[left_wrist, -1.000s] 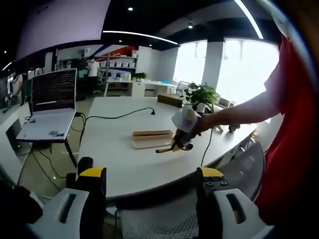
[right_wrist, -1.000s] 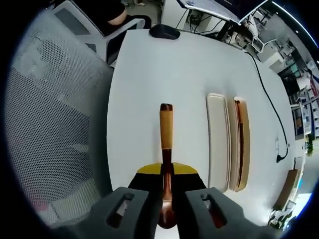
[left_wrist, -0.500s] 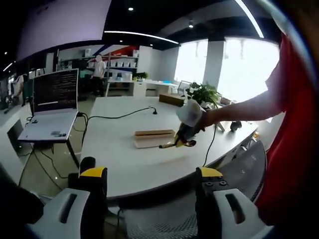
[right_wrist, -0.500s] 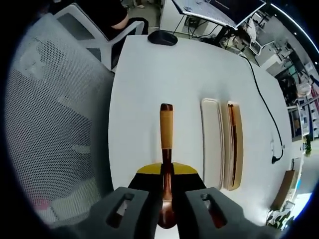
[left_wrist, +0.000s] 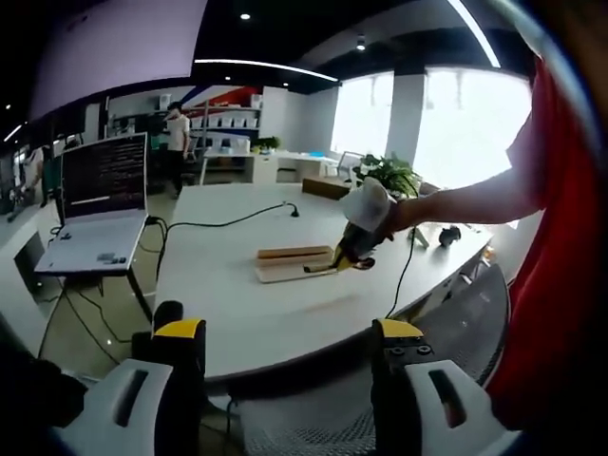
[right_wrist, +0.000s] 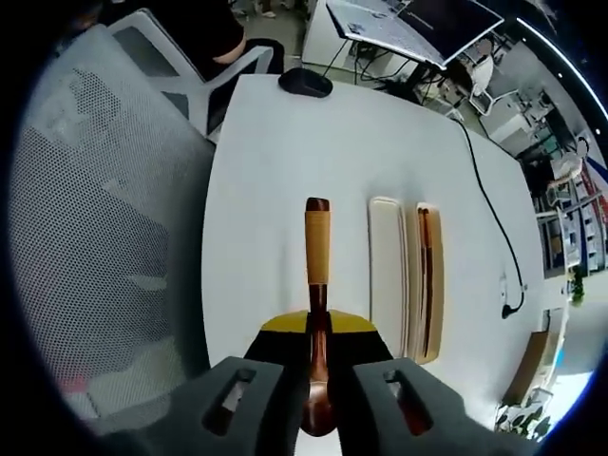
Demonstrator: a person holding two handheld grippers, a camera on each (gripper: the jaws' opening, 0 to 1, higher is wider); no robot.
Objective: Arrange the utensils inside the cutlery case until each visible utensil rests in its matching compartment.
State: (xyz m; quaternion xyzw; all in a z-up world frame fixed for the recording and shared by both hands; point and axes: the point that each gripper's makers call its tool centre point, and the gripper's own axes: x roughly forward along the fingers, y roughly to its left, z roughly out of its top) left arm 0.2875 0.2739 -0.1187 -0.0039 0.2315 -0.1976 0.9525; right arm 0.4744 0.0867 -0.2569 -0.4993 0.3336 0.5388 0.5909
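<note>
R gripper [right_wrist: 317, 356]: yours is clamped on a copper-toned utensil [right_wrist: 316, 285] w/ a tan handle; handle end sticks out fwd past the jaws, over the white table [right_wrist: 275, 190], up off the surface. In the left gripper view you see the same gripper [left_wrist: 353, 255] held by your hand [left_wrist: 375, 211], just above the case.
L gripper [left_wrist: 285, 375]: jaws wide apart, nothing between them; sits low at the near table edge [left_wrist: 237, 332], well apart from the case.
Cutlery case: cream lid [right_wrist: 387, 271] and wooden tray [right_wrist: 429, 280] lie side by side, touching, just right of the held utensil in the right gripper view. Seen as a low flat pair [left_wrist: 290, 263] mid-table in the left gripper view.
In the tray: one slim copper-toned piece [right_wrist: 425, 266] lying lengthwise; can't tell which kind.
Other stuff: black mouse [right_wrist: 304, 83] at far table end; black cable [right_wrist: 484, 204] running along the table; laptop [left_wrist: 95, 204] on a side stand; mesh chair [right_wrist: 95, 237] beside the table; potted plant [left_wrist: 388, 176] beyond it.
</note>
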